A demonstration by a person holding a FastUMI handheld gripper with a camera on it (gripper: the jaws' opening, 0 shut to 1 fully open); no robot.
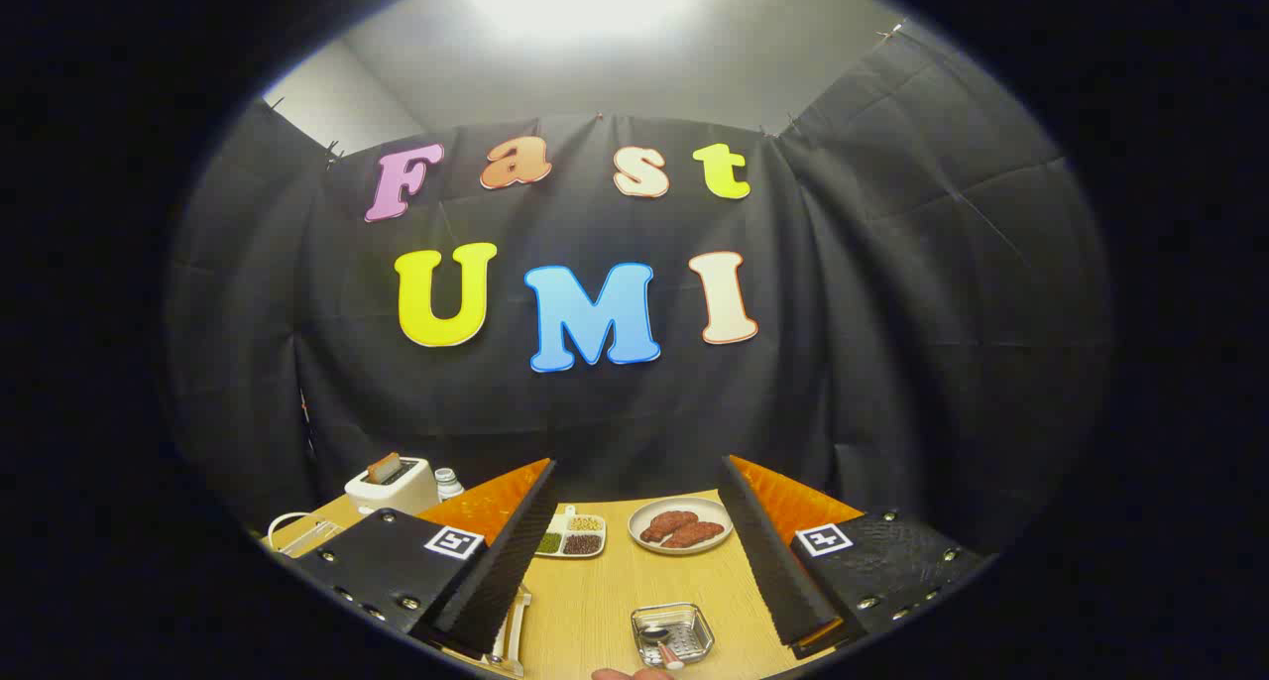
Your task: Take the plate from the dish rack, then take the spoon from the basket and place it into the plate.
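Wooden tabletop (595,601) runs between the fingers of the gripper (639,541), which stand wide apart and hold nothing; between them, close in, a wire basket (673,632) holds the spoon (659,642); beyond it sits a plate (681,526) with brown food; beside that, a divided tray (572,536) of beans; a toaster (391,485) stands further off beyond the left finger, with a small bottle (449,483) beside it.
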